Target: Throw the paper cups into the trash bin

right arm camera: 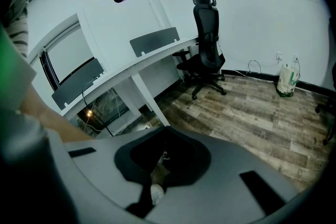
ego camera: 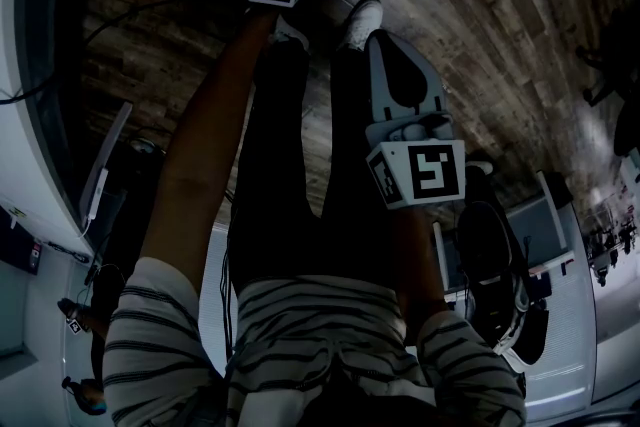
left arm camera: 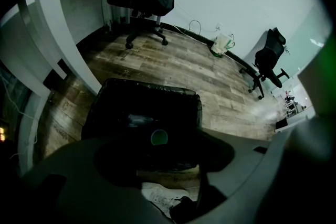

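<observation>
My left gripper (left arm camera: 168, 157) is spread wide right above the black trash bin (left arm camera: 152, 89). The green paper cup (left arm camera: 159, 137) is down inside it, clear of my jaws. My right gripper (ego camera: 388, 43) is pressed together and empty, pointing at the wooden floor (left arm camera: 210, 76).

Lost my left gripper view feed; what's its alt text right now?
The left tool, jaws apart and empty, hangs over a black-lined trash bin on the wood floor, with a paper cup visible inside it. Two office chairs stand farther back.
</observation>
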`<state>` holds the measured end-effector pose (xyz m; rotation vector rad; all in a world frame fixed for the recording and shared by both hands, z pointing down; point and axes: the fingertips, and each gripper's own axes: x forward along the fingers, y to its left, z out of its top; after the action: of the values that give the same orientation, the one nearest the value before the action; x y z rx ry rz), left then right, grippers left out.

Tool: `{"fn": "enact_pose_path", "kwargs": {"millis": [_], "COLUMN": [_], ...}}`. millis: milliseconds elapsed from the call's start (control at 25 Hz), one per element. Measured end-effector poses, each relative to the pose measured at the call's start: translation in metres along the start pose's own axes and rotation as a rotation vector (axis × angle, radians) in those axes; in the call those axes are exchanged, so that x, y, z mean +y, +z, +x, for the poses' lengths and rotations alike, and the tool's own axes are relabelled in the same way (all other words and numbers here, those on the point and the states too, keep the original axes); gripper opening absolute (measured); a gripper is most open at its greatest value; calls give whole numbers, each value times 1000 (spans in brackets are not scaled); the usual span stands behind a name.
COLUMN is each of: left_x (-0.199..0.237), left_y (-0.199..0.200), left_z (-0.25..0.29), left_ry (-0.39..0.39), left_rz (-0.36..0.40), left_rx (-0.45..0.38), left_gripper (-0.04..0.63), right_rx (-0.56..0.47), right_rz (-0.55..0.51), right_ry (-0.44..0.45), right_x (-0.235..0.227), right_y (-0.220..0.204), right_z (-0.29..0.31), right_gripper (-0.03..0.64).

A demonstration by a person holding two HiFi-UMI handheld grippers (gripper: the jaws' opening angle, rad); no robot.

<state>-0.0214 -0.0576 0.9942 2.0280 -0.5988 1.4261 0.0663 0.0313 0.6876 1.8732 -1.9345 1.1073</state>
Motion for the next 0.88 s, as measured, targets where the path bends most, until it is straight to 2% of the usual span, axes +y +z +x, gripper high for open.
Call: {"fn": "enact_pose_path", "kwargs": {"millis": [680,880], "left_x": [-3,-6], "left_y": [8,18], "left_z": [-21,-37], "left_ry": [20,22], "left_rz": [-26,-47], "left_rx": [-16,-54], "left_gripper": [282,267], "right_rx": [-18,-28], "right_rz": [5,2], "right_ry": [-14,-20], "right_x": [-1,-1], "right_y": [10,19], "right_z": [-9,-18], "right_gripper": [15,15]}}
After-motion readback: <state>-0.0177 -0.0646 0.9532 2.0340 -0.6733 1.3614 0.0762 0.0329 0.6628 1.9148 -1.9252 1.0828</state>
